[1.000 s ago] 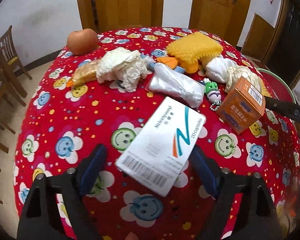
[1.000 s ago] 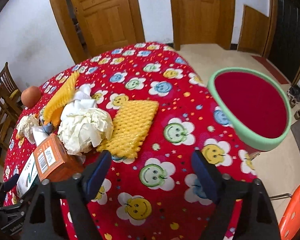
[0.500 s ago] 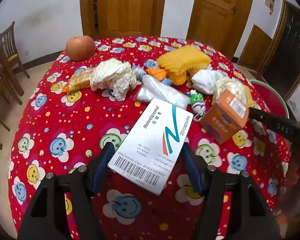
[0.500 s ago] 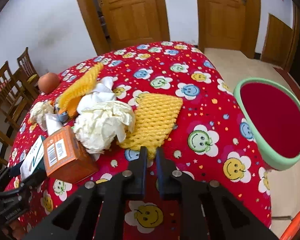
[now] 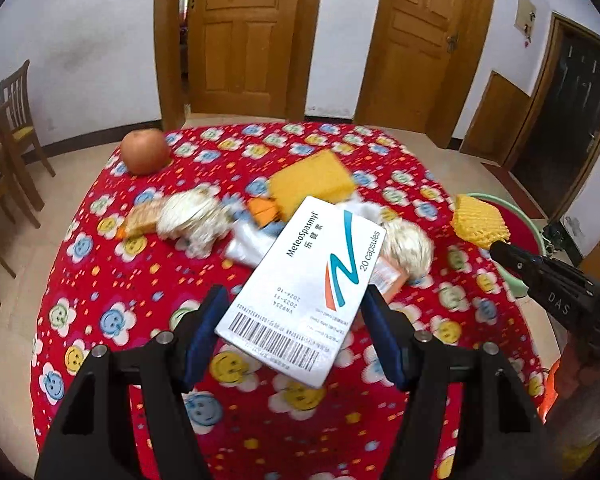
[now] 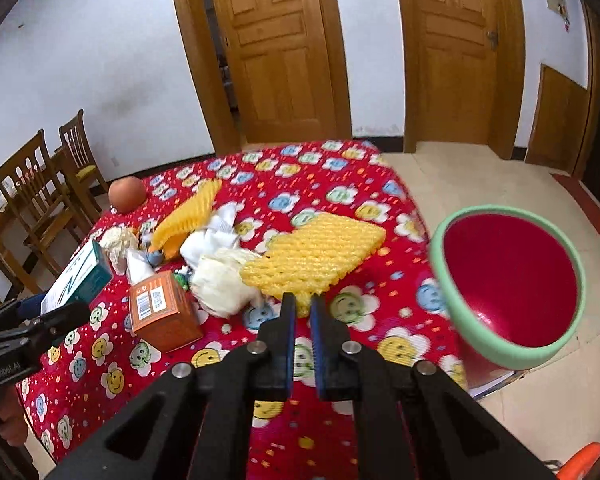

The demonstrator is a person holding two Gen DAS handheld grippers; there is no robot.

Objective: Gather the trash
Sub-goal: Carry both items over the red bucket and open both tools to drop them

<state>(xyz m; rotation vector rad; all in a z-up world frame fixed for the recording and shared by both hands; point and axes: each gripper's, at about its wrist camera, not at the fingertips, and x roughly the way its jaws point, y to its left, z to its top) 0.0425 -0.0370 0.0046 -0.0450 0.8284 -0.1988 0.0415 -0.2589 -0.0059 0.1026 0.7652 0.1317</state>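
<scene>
Yellow foam fruit net (image 6: pixel 316 256) is hanging clenched by its near edge in the right tongs (image 6: pixel 302 312), clear of the red smiley-cloth counter (image 6: pixel 340 196), beside the green-rimmed red basin (image 6: pixel 512 280). Left tongs (image 5: pixel 292 322) are gripping the white MeteoSpasmyl capsule box (image 5: pixel 304 300) above the counter's trash pile.
</scene>
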